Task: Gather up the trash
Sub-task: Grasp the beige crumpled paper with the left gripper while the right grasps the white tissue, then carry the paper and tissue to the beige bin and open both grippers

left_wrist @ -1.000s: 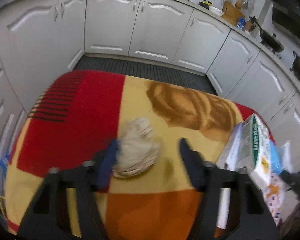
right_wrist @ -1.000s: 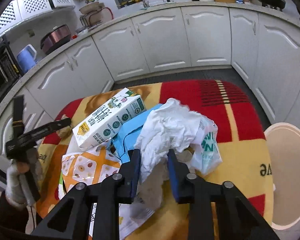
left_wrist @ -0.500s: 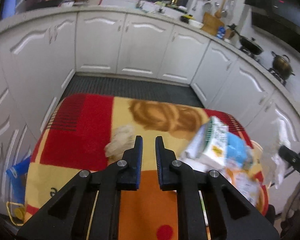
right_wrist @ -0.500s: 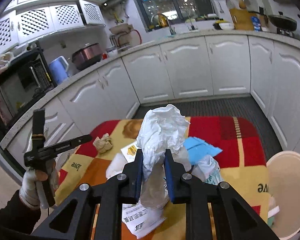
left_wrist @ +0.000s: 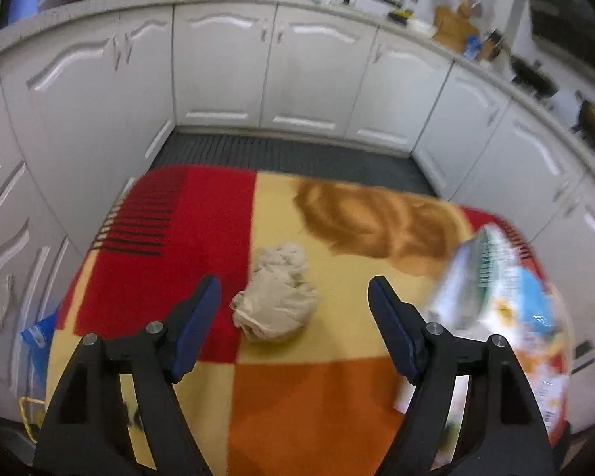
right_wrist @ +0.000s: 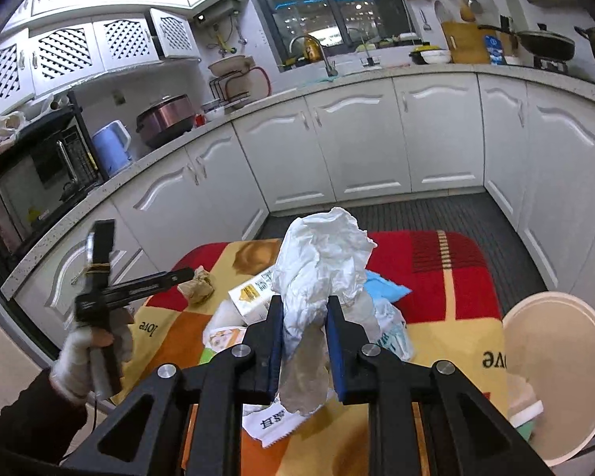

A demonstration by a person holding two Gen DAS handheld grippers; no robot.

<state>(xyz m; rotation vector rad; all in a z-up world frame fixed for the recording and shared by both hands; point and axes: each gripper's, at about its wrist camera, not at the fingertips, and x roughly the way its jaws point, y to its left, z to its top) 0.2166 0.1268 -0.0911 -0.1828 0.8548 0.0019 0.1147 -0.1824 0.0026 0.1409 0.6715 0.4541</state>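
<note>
Trash is still mostly spread over the blanket-covered counter point(left_wrist: 329, 408); judging by what lies there, little of the collecting is done. At the left lies a crumpled beige paper wad point(left_wrist: 275, 295), resting loose between the wide-standing blades of the left tongs point(left_wrist: 293, 323), whose jaws are opening with no pad touching it. Further right a milk carton point(right_wrist: 252, 291) lies on a heap of printed wrappers, with a blue sheet point(right_wrist: 384, 287) beside it. Above that heap the right tongs point(right_wrist: 305, 337) are clamped on a white crumpled tissue point(right_wrist: 323, 265), lifted clear of the pile. At the far right, beside the counter's edge, stands a round beige bin point(right_wrist: 555, 361), its mouth open; I judge the tissue is bound there.

Against a second ago, the tissue has risen off the heap where it then lay. The left tongs bracketed the wad then, snapped shut beside it half a second ago without catching it, and now straddle it again, spread wider.
</note>
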